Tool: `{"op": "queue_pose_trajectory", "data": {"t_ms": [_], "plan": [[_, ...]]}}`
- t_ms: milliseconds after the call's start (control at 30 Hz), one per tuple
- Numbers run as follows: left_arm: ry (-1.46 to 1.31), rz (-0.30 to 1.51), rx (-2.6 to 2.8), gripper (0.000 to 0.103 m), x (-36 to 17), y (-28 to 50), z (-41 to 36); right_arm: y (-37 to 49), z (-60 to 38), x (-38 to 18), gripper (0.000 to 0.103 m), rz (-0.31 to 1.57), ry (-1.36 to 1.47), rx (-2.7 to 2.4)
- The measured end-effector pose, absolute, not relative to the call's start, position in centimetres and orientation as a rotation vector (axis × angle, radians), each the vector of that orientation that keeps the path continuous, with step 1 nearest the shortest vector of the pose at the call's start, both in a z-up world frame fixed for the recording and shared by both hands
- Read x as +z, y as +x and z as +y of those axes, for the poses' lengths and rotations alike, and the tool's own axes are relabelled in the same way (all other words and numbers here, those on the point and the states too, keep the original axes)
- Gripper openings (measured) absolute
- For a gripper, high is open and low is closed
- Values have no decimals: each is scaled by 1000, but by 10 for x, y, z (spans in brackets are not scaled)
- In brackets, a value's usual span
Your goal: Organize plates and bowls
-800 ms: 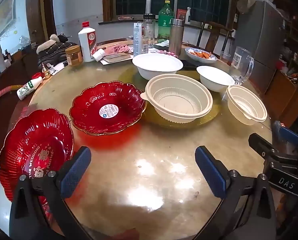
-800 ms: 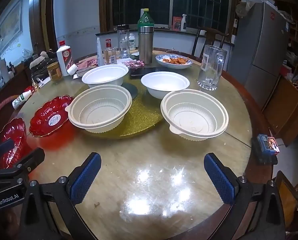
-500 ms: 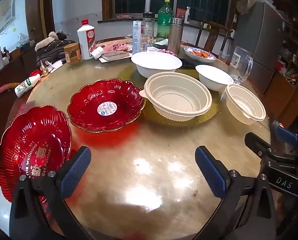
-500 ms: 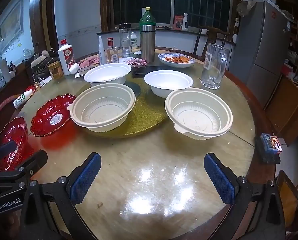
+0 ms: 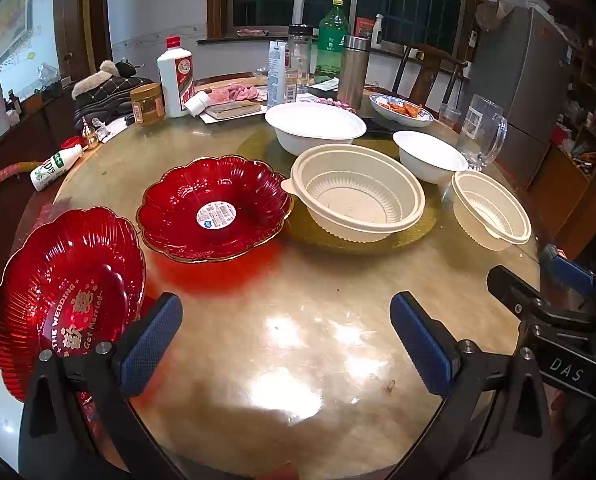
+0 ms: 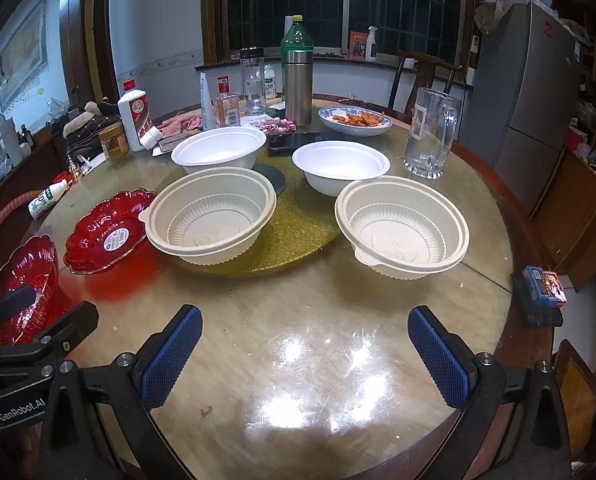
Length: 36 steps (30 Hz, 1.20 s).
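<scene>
Left wrist view. The left gripper sits at the bottom of the frame, jaws spread wide with nothing between the blue pads, hanging over a bare glossy stretch of the round table. At lower left, the red plate with gold lettering lies at the table edge, partly behind the left finger. Just above and right of it, near frame centre, is the red plate with a white sticker. To its right the large cream bowl rests on the gold turntable, its rim tab almost touching the red plate. A second cream bowl sits at centre right, just off the turntable. Behind them stand two white bowls: the wider white bowl at upper centre, the smaller white bowl to its right. A glass mug stands at upper right. Part of the right gripper shows at the right edge.

Right wrist view. The right gripper, bottom centre, is likewise fully open and empty above bare tabletop. The cream bowls occupy mid-frame, one left of centre, one right of centre, well apart. Both white bowls lie behind them. The two red plates are at the left edge, the lower one partly hidden by the left gripper's body. A plate of orange food sits at upper centre.
</scene>
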<state>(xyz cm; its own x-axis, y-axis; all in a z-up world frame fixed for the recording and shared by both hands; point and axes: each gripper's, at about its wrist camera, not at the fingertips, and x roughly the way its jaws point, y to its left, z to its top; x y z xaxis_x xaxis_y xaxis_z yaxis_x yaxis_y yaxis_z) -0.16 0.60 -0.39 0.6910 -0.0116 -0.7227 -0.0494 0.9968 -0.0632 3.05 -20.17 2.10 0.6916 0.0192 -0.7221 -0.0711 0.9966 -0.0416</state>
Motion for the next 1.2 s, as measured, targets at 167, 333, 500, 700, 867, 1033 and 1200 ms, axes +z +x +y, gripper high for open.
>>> {"op": "queue_pose_trajectory", "data": {"t_ms": [167,333,500,700,867,1033,1200], "plan": [[-80,805,26,103,-2,-3,4,30,-201,24,103,804,-67,51],[-77,807,23,103,-1,-4,3,29,-201,27,103,796,-66,49],[-74,808,24,103,-1,-4,3,28,-202,28,103,796,-65,52],[-80,811,24,103,1,-4,4,28,-200,30,103,795,-68,59],[-80,812,25,103,0,-4,5,29,-197,30,103,795,-71,62],[-79,816,26,103,-2,-3,6,30,-196,29,103,800,-68,66],[-79,815,26,103,-2,-3,6,31,-196,28,103,800,-68,66]]}}
